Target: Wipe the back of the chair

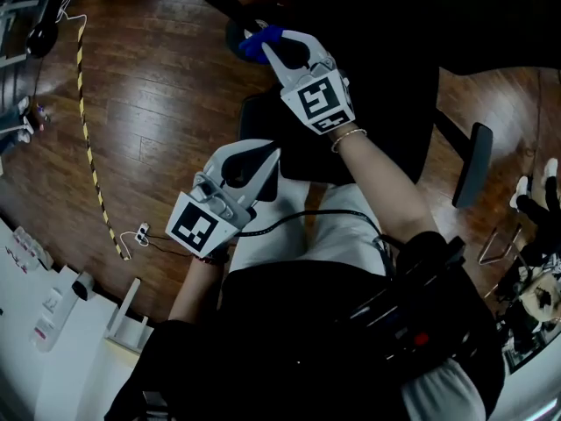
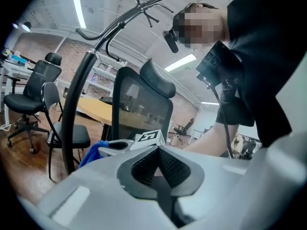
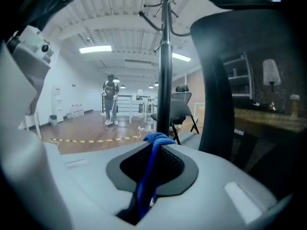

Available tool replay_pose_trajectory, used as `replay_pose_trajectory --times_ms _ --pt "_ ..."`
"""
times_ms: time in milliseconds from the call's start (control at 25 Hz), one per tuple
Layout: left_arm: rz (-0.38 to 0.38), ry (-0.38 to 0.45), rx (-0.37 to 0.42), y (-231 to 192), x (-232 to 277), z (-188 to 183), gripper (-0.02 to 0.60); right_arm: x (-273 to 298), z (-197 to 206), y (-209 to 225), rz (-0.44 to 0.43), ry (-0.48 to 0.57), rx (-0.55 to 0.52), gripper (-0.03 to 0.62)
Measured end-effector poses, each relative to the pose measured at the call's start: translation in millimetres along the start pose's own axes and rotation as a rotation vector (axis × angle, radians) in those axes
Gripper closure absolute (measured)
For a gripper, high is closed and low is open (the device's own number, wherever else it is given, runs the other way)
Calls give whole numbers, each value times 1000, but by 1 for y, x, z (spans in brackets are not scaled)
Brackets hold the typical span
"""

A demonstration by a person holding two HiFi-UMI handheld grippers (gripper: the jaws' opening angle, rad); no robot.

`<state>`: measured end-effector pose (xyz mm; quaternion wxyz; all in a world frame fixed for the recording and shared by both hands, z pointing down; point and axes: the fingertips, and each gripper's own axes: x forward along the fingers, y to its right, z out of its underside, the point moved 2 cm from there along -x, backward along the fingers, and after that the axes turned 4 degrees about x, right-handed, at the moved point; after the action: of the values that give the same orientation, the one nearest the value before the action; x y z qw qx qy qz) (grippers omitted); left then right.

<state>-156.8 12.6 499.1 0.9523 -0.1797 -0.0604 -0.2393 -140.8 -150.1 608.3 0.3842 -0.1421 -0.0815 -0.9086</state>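
**Open office, wood floor: cloth in the claw, close by the chair back**

Room: dark plank floor (image 1: 149,103), ribbed white ceiling with strip lights, and a black coat rack (image 3: 165,71) standing just beyond the work.

The office chair is black, with a mesh back (image 3: 249,80) standing upright, so its long axis is vertical. A headrest (image 2: 158,80) sits on top, and one armrest (image 1: 470,165) shows at far right from above.

Right gripper (image 1: 273,46): jaws clamped on a blue cloth (image 3: 146,176). A bunched fold pokes out past the tips and a strand runs back between the pads. It is reached forward, the farther of the two from the body.

Left gripper (image 1: 270,158): jaws closed together with nothing between them. It is held nearer the body, to the left of the right one.

Key relation: in the right gripper view the chair back lies ahead and to the right of the cloth, close by. The right gripper is plainly the nearer to it.

From above, the chair reads as one dark mass, so I cannot tell whether the cloth touches the mesh.

Judgement: wiping is about to start or only just begun. The likely stroke is to carry the cloth rightward onto the mesh, then run it along the vertical.
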Motion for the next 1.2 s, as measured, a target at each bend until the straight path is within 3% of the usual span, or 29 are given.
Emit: replay_pose_trajectory --times_ms 240,440,600,720,840,960,1080,1200 --pt "66 23 34 29 27 -25 577 -62 -72 22 46 141 0 560" --pt "90 35 51 44 49 -35 577 -113 -75 64 130 146 -14 560" --pt "130 21 64 69 61 -38 577 -194 -73 108 265 198 -28 560" --pt "125 4 77 83 73 -43 577 -269 -34 150 421 77 43 560" --pt "119 5 75 92 90 -43 577 -327 11 198 567 -64 27 560" --pt "125 -11 55 100 110 -34 577 -359 41 240 680 -128 8 560" --pt "128 -22 30 109 131 -26 577 -358 64 265 700 -192 6 560" --pt "129 -26 16 119 150 -22 577 -336 82 272 644 -238 -26 560"
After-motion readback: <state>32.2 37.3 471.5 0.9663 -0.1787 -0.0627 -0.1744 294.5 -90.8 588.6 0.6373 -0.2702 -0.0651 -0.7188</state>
